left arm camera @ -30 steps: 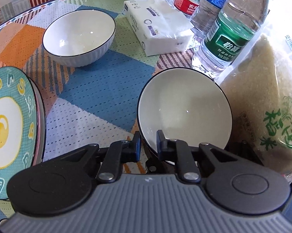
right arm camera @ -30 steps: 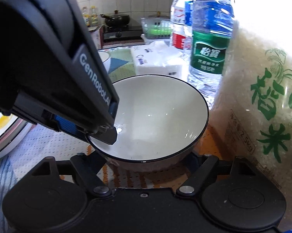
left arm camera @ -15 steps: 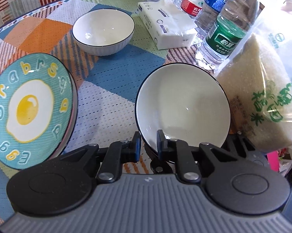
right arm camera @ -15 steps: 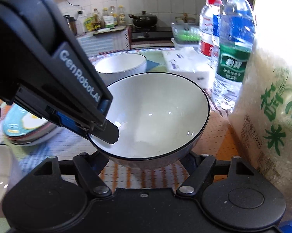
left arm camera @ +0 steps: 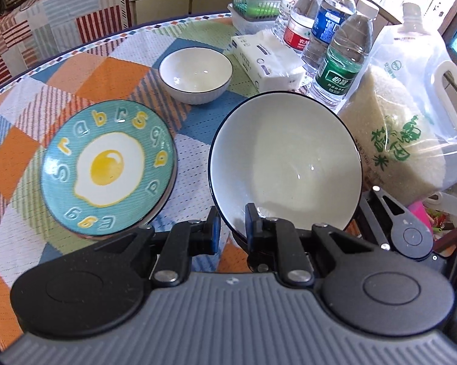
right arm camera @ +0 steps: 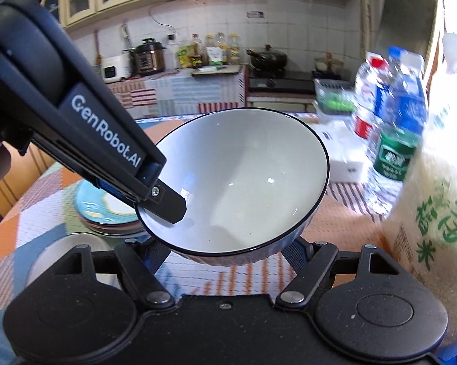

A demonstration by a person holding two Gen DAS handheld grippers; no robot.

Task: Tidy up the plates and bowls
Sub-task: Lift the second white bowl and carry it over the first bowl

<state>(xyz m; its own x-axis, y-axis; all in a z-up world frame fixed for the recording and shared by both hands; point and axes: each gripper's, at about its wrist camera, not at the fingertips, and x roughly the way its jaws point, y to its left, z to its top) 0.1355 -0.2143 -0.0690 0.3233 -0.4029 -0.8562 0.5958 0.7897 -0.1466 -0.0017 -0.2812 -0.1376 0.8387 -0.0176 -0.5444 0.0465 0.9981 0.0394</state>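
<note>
Left gripper (left arm camera: 230,226) pinched the near rim of a white ceramic bowl with a thin dark rim line (left arm camera: 286,164), one finger inside, one outside. Bowl was tilted, lifted off the multicoloured patchwork tablecloth (left arm camera: 85,70), and empty.

Right gripper (right arm camera: 228,252) sat under the same bowl (right arm camera: 243,179) with fingers spread wide to either side of its base; contact could not be told.

A second white bowl with ribbed outer wall (left arm camera: 195,74) stood upright on the cloth, well apart, empty.

Teal round plate with a fried-egg picture (left arm camera: 109,167) topped a stack of plates to the left of the held bowl. Yellow and pale letters ran around its face; "Egg" was readable.

Clear plastic bag of white rice with green Chinese characters (left arm camera: 395,140) stood just right of the held bowl.

Three clear water bottles: green label (left arm camera: 341,76), blue label (left arm camera: 330,27), red label (left arm camera: 299,33); print too small to read.

White tissue pack (left arm camera: 268,60) lay beside the bottles. Green plastic basket (left arm camera: 252,3) stood behind; contents unclear.

The left gripper body (right arm camera: 106,133) read "GenRobot.AI" in the right wrist view.
</note>
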